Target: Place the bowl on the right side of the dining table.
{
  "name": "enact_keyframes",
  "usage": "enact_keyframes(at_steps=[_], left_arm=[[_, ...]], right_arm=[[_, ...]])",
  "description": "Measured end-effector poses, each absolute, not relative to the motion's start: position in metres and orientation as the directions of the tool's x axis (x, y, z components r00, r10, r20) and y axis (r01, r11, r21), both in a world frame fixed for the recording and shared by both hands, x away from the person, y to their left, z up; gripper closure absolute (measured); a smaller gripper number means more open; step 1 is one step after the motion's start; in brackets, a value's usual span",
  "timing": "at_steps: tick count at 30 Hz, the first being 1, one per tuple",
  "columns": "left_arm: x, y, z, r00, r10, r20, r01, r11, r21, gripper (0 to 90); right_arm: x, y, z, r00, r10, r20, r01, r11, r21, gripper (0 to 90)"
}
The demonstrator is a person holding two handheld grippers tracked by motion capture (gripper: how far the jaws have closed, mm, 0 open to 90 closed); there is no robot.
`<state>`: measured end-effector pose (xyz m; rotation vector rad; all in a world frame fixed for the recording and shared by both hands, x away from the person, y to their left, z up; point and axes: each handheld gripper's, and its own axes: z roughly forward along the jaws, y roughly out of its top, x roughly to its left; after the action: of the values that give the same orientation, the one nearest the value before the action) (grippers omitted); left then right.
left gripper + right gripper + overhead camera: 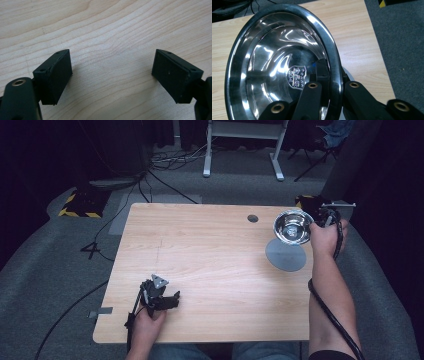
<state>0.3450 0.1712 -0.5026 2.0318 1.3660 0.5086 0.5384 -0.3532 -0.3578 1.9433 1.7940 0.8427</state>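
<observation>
Steel bowl (292,226) hangs at the far right of the surface (200,270) in the high view, carried by the right claw (316,221), which grips it from the right-hand side. Just below and nearer the person lies a grey disc (285,254), partly under the bowl. The left claw (167,299) rests near the front left edge, well apart from both.

In the left gripper view, the left claw (111,75) stands with jaws wide apart over bare wood, nothing between them.

In the right gripper view, the right claw (332,87) is clamped on the bowl's rim (334,57): one jaw inside the bowl (274,65), one outside, the bowl tilted steeply.

The deciding relation: the disc lies directly beneath and slightly toward the person from the bowl. The right hand is nearer; lowering probably requires levelling the bowl first.
</observation>
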Motion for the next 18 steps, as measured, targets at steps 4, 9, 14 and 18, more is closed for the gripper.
enact_keyframes(at_steps=[4, 9, 14, 18], left_arm=[[0.345, 0.171, -0.503, 0.386, 0.922, -0.03, 0.679, -0.262, 0.686, 16.6], [0.344, 0.171, -0.503, 0.387, 0.921, -0.038, 0.68, -0.257, 0.687, 16.5], [0.345, 0.171, -0.503, 0.388, 0.921, -0.038, 0.68, -0.258, 0.686, 16.5], [0.345, 0.171, -0.503, 0.388, 0.921, -0.038, 0.68, -0.258, 0.686, 16.5]], right_arm=[[0.541, -0.356, -0.372, 0.035, 0.979, 0.203, 0.776, -0.155, 0.612, 87.9], [0.544, -0.359, -0.389, 0.035, 0.968, 0.247, 0.786, -0.179, 0.591, 87.9], [0.546, -0.362, -0.407, 0.049, 0.967, 0.249, 0.805, -0.186, 0.563, 87.9], [0.547, -0.363, -0.416, 0.055, 0.968, 0.246, 0.813, -0.187, 0.552, 87.9]])
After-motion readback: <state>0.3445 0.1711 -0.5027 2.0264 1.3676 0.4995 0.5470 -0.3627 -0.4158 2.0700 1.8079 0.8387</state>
